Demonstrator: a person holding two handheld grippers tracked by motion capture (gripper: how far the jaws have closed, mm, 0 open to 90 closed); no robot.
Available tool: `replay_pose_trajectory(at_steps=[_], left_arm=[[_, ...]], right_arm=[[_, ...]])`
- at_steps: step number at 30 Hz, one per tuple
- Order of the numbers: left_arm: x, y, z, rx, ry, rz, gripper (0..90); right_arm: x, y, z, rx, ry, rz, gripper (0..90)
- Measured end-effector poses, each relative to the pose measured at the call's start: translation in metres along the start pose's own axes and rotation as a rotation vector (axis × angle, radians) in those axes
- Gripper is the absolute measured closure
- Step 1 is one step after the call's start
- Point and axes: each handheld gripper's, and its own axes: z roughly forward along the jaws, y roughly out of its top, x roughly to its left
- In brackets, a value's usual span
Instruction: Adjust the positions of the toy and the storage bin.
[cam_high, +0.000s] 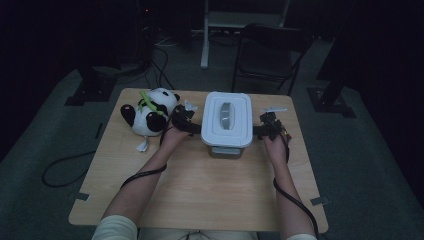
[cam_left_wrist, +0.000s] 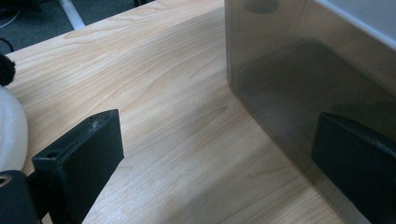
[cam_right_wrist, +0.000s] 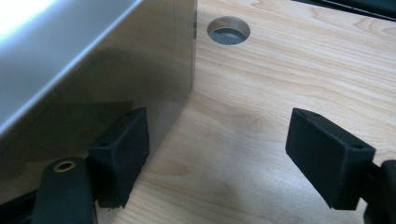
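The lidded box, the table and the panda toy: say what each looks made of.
Lidded box: likely plastic, with an opaque white lid and smoky translucent walls that look smooth and faintly glossy.
Table: wood or wood-look laminate, with pale printed-looking grain and a matte top.
Panda toy: soft plush fabric, with a fuzzy black-and-white surface.

High view: dim overall, room beyond the table (cam_high: 200, 190) nearly black; detail soft and slightly grainy. Brightest area is the white box lid (cam_high: 227, 117). Gripper views: brighter and warmer. Glare blows out the lid edge (cam_right_wrist: 28, 18). Box wall (cam_left_wrist: 299, 70) carries dark smeared reflections, possibly of the jaws. Near jaws slightly out of focus.
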Motion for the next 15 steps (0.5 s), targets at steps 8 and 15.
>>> replay_pose_trajectory(at_steps=[8,15], left_arm=[[-0.002,-0.001,-0.013,0.006,0.005,0.039,3.1],[0.001,-0.011,-0.026,0.014,0.011,0.047,3.1]], right_arm=[[0.004,-0.006,0.001,-0.008,0.03,0.024,23.3],[0.016,-0.008,0.002,-0.011,0.057,-0.002,24.0]])
